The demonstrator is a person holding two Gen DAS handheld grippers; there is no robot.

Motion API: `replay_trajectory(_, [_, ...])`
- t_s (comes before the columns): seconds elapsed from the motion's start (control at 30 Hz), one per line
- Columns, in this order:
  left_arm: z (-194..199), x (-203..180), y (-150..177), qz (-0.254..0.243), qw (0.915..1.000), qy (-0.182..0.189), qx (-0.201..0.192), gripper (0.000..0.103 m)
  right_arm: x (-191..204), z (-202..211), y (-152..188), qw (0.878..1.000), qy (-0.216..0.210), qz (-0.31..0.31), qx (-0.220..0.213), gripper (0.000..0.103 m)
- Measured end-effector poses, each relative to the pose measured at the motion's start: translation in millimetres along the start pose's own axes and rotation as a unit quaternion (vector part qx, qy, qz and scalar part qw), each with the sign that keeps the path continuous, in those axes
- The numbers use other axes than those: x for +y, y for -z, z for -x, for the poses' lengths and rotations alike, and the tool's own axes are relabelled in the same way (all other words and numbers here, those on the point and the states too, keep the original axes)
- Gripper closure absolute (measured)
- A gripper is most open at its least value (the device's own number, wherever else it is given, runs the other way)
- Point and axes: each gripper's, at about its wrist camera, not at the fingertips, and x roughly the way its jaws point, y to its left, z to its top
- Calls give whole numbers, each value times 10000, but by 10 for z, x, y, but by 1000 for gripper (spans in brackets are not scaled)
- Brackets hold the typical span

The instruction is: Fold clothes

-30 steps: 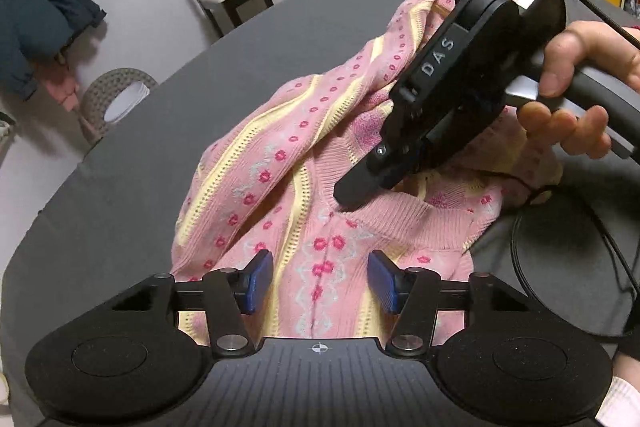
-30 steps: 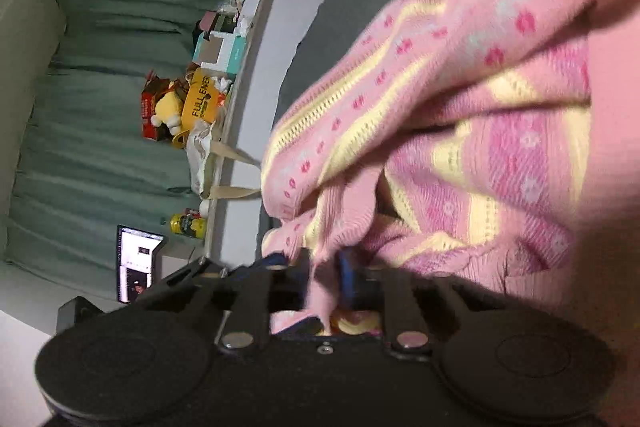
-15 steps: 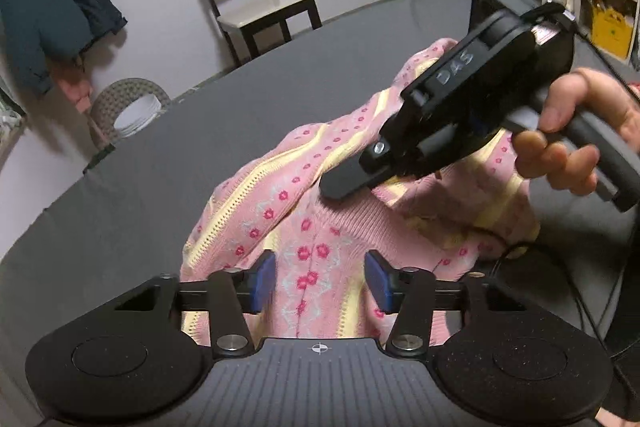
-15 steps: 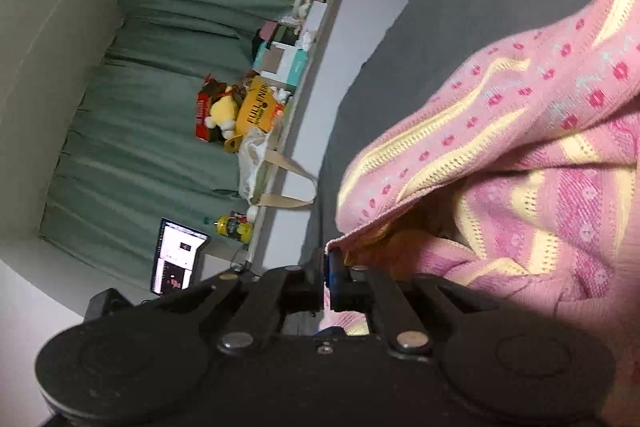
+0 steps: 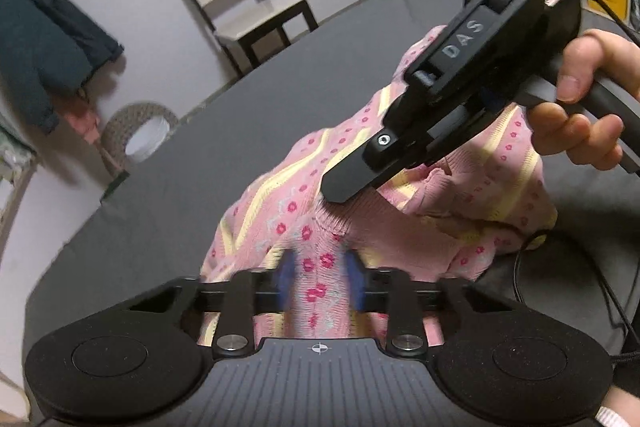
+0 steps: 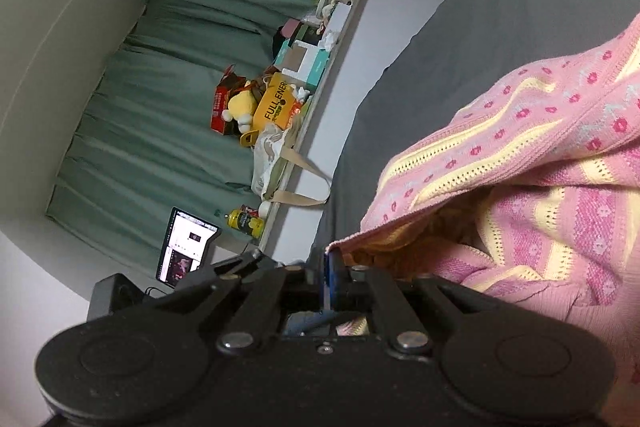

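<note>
Left hand-held gripper (image 5: 320,279) jaws apart, right hand-held gripper (image 6: 331,277) clamped closed, tilted sideways

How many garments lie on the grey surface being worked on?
1: a pink knitted sweater with yellow stripes and red flowers, bunched mid-surface, its edge pinched by the right gripper, a fold between the left gripper's fingers. Others may be hidden beneath.
</note>
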Motion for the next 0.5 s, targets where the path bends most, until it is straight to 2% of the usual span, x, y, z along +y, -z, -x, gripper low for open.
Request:
replay_trajectory(0.03, [-7,11,5,49,10000,22,17,92,5,-7,0,10000,-17,15,27,98])
replay_trajectory(0.2, [-4,2,37,54,10000,-61,-8,94,32,-6,0,9999,-20,96,78,98])
replay_trajectory(0.3, [13,-25,53,-27,9997,-231,-27,96,75,-13,-5,9995,93,266,126,97])
replay_trajectory(0.37, [21,-3,72,-12,9992,-409,13,97,167,38,-33,9966,519,625,111,85])
replay_trajectory(0.43, [25,23,120,58,9982,-601,45,97,351,218,-107,9857,1091,1285,-74,78])
replay_trajectory(0.5, [16,21,186,49,9966,-814,75,97,595,560,-196,9521,2021,2230,-543,78])
